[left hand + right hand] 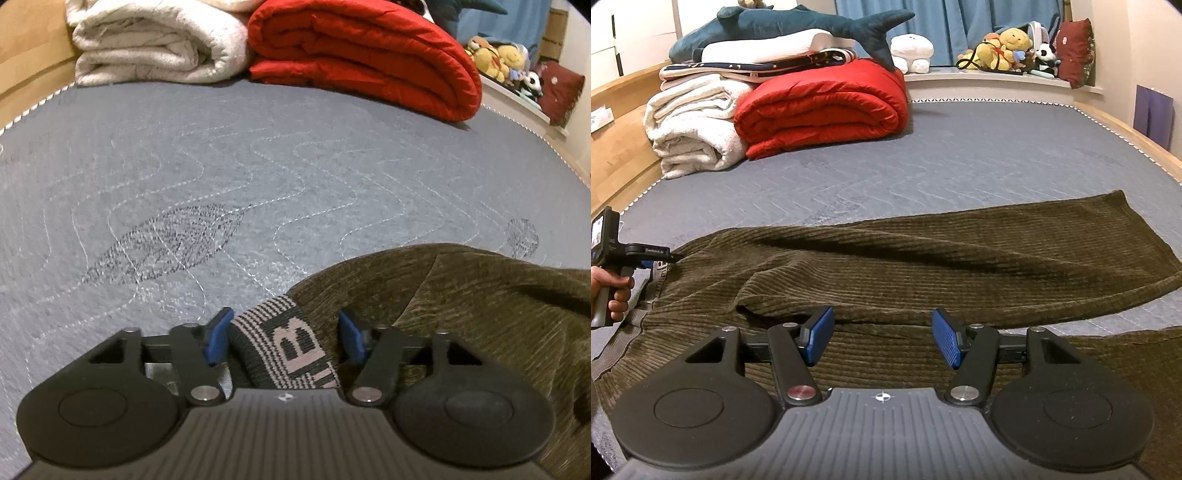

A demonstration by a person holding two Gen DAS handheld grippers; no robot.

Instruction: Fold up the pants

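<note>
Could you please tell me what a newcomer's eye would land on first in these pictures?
Probably the red quilt, rolled at the far end of the grey mattress beside white blankets. Next, the brown corduroy pants spread across the near side, their striped waistband between the left gripper's blue fingers.

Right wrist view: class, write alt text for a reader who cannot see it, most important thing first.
Brown corduroy pants lie spread across a grey mattress, with the right gripper open just above them. At far left a hand holds the left gripper at the waistband. Behind are a red quilt and white blanket.
</note>
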